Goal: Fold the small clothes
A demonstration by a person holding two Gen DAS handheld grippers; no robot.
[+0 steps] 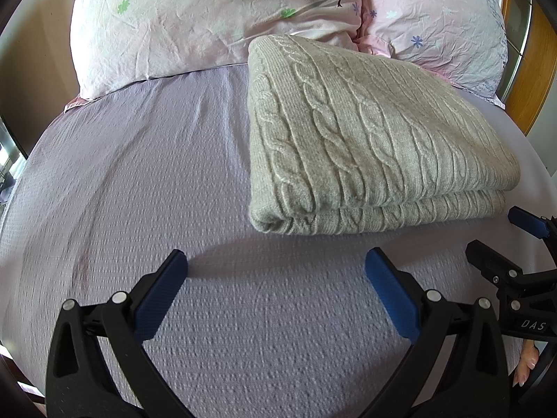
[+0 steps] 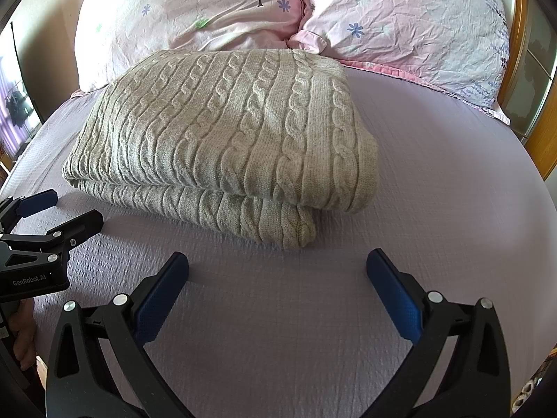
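Observation:
A beige cable-knit sweater (image 1: 365, 139) lies folded into a thick rectangle on the lilac bedspread (image 1: 156, 174). It also shows in the right wrist view (image 2: 226, 132), left of centre. My left gripper (image 1: 276, 261) is open and empty, hovering just in front of the sweater's near left corner. My right gripper (image 2: 277, 261) is open and empty, just in front of the sweater's near right corner. The right gripper also shows at the right edge of the left wrist view (image 1: 504, 237). The left gripper shows at the left edge of the right wrist view (image 2: 69, 209).
Two pink floral pillows (image 1: 209, 17) (image 2: 400, 17) lean at the head of the bed behind the sweater. A wooden headboard frame (image 2: 543, 132) stands at the far right. Bare bedspread (image 2: 452, 174) lies right of the sweater.

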